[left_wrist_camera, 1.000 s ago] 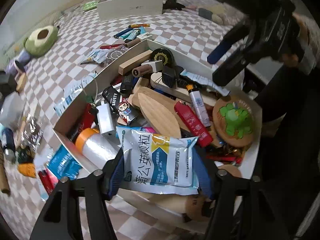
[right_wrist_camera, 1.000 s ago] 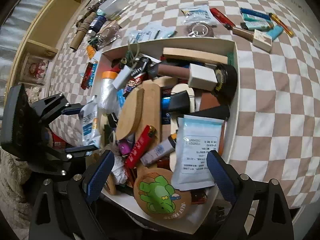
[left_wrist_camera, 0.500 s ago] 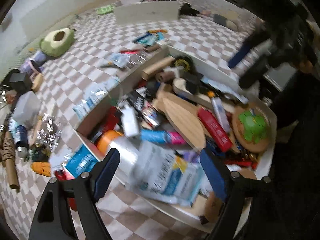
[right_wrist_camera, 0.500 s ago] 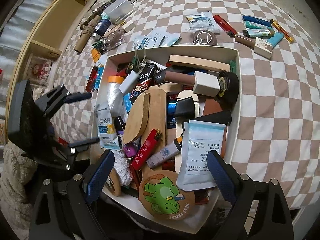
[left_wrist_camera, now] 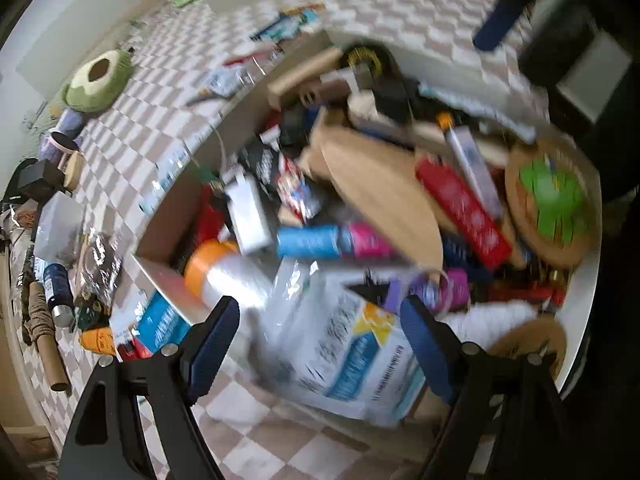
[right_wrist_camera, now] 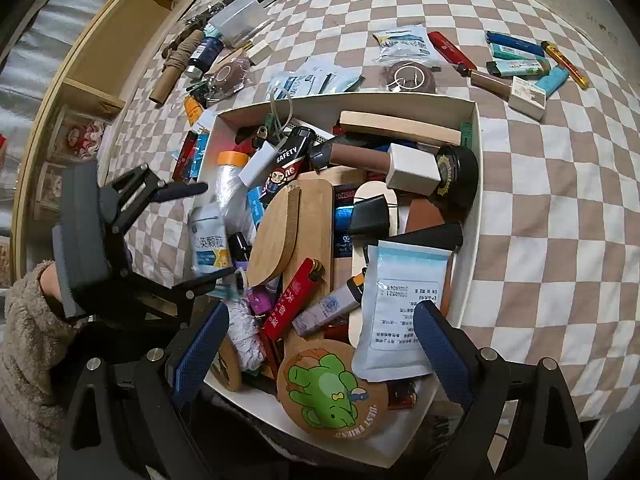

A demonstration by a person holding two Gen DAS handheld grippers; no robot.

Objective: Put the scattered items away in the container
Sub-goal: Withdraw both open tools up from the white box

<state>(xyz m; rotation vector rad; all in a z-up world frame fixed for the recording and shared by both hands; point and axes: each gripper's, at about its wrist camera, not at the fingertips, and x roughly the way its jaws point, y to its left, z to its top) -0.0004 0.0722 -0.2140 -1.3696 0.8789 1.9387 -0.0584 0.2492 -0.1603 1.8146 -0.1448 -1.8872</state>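
Note:
A white cardboard box (right_wrist_camera: 476,184), also in the blurred left wrist view (left_wrist_camera: 160,276), is heaped with lighters, wooden pieces and packets. A blue-and-white sachet (left_wrist_camera: 352,344) lies at the box's near edge, loose between the open fingers of my left gripper (left_wrist_camera: 320,332); it also shows in the right wrist view (right_wrist_camera: 208,244). The left gripper shows there too (right_wrist_camera: 204,232), open beside the box. My right gripper (right_wrist_camera: 320,344) is open and empty above the box's near end, over a white packet (right_wrist_camera: 400,312) and a green elephant coaster (right_wrist_camera: 332,392).
Loose items lie on the checkered cloth: lighters (right_wrist_camera: 516,56), a packet (right_wrist_camera: 404,44), a tape roll (right_wrist_camera: 408,76), sachets (right_wrist_camera: 312,80), a cardboard tube (right_wrist_camera: 168,76), a blue bottle (left_wrist_camera: 56,288) and a green avocado cushion (left_wrist_camera: 98,80). A wooden shelf (right_wrist_camera: 120,40) stands at left.
My left gripper opened and let go of the blue-and-white sachet, which now lies in the box. It then drew back and to the left. The right gripper barely moved.

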